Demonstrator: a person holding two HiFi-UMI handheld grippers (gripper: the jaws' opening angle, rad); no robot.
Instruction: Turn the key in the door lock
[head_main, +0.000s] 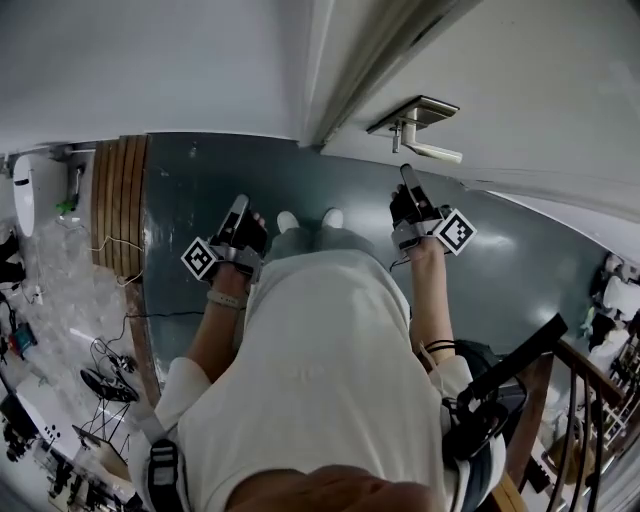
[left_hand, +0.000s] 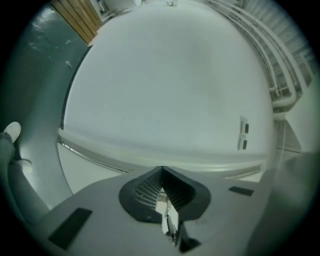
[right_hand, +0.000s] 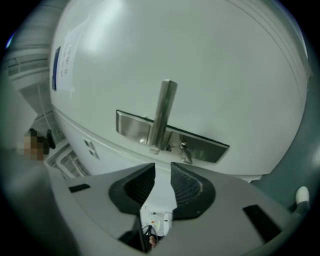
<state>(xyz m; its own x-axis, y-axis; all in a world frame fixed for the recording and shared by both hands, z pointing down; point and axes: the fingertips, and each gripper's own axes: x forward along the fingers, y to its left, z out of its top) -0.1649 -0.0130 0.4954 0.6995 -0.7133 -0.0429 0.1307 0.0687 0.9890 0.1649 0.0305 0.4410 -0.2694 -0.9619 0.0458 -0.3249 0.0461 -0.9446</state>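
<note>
A white door (head_main: 540, 90) stands at the upper right, with a metal lock plate (head_main: 415, 112) and a lever handle (head_main: 435, 152). In the right gripper view the lever (right_hand: 162, 112) sticks out toward me, and a small key (right_hand: 186, 152) sits in the plate (right_hand: 205, 147) just right of it. My right gripper (right_hand: 162, 169) is open, a short way below the plate, with nothing between its pads. It points up at the handle (head_main: 408, 178). My left gripper (left_hand: 161, 171) is shut and empty. It faces a bare white wall, left of the door (head_main: 238, 208).
Dark grey-green floor (head_main: 300, 180) lies under the person's white shoes (head_main: 288, 220). A wooden strip (head_main: 120, 200) and loose cables (head_main: 110, 370) are at the left. A stair railing (head_main: 590, 400) is at the lower right. The door frame (head_main: 330, 70) runs between the two grippers.
</note>
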